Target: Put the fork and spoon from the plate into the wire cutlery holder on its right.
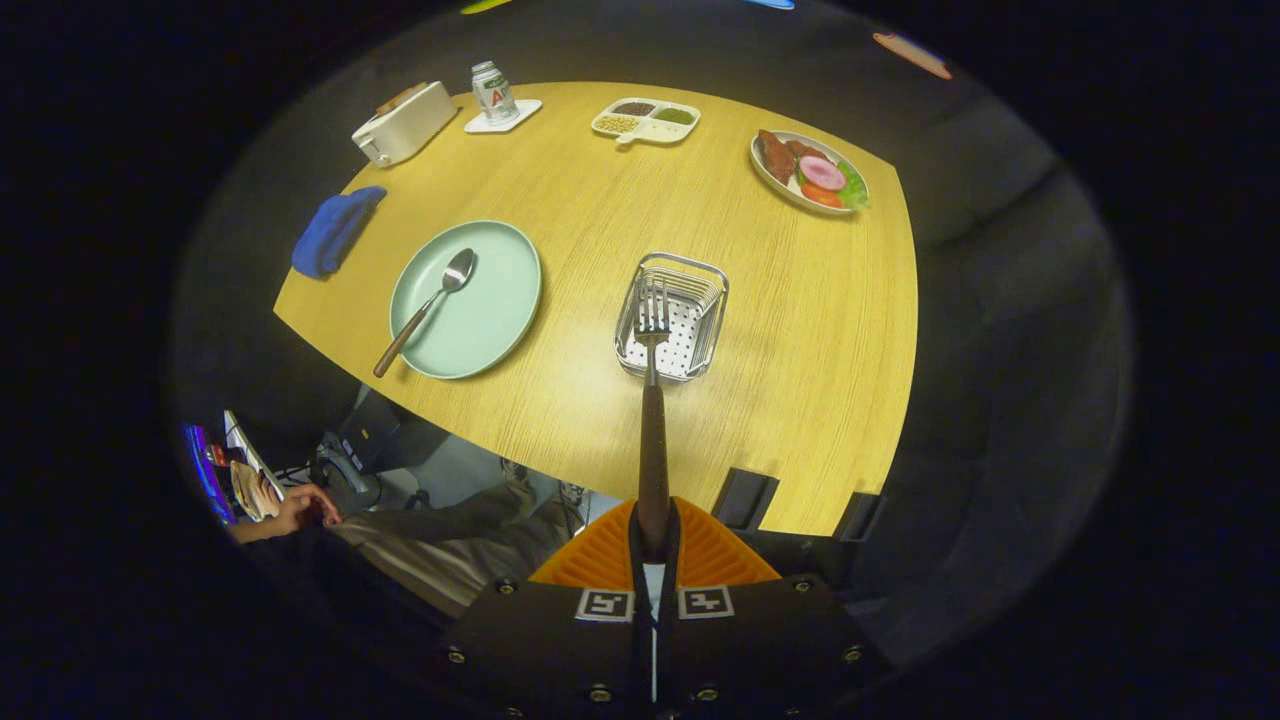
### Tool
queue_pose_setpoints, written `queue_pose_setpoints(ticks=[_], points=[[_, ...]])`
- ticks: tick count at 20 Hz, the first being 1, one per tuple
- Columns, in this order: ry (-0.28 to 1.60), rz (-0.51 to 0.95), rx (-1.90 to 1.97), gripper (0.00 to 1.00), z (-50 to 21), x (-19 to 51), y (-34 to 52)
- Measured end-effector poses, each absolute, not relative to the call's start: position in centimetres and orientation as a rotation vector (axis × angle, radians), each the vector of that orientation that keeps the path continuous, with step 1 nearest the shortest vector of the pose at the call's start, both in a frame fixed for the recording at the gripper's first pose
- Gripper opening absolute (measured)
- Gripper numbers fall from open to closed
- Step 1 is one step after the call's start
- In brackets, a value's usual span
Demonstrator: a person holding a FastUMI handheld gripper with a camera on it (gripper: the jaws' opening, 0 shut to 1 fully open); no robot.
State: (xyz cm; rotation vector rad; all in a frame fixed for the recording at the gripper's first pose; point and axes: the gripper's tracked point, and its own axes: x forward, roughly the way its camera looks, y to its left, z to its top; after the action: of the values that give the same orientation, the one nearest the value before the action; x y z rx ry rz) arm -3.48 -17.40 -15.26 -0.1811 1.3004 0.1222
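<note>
The gripper (654,545) clamps the fork (652,400) by its handle, tines at twelve o'clock over the wire holder (672,317), apparently for dropping in; the spoon (428,308) waits on the plate (490,320) at nine o'clock.

No readable words or numbers anywhere. Can (493,92) on a white coaster (503,117), far left of the table (800,350): printed label with red and green marks, too small and warped to make out. Two square black-and-white fiducial marker tags sit side by side on the gripper (653,530) body, just behind the fingers: coded patterns, no text. The fingers are closed on the fork (653,440) handle between those tags. Its tines reach over the wire cutlery holder (700,275). Glowing screen (205,470) below the table's near left edge, beside a person's hand (305,508): content blurred, unreadable. Plates, tray and toaster carry no visible print.
</note>
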Motion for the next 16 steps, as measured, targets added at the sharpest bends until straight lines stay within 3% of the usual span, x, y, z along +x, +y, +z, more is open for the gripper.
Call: queue_pose_setpoints(ticks=[16], points=[[1.513, 0.142, -0.148, 0.05, -17.6, 0.9, -16.9]])
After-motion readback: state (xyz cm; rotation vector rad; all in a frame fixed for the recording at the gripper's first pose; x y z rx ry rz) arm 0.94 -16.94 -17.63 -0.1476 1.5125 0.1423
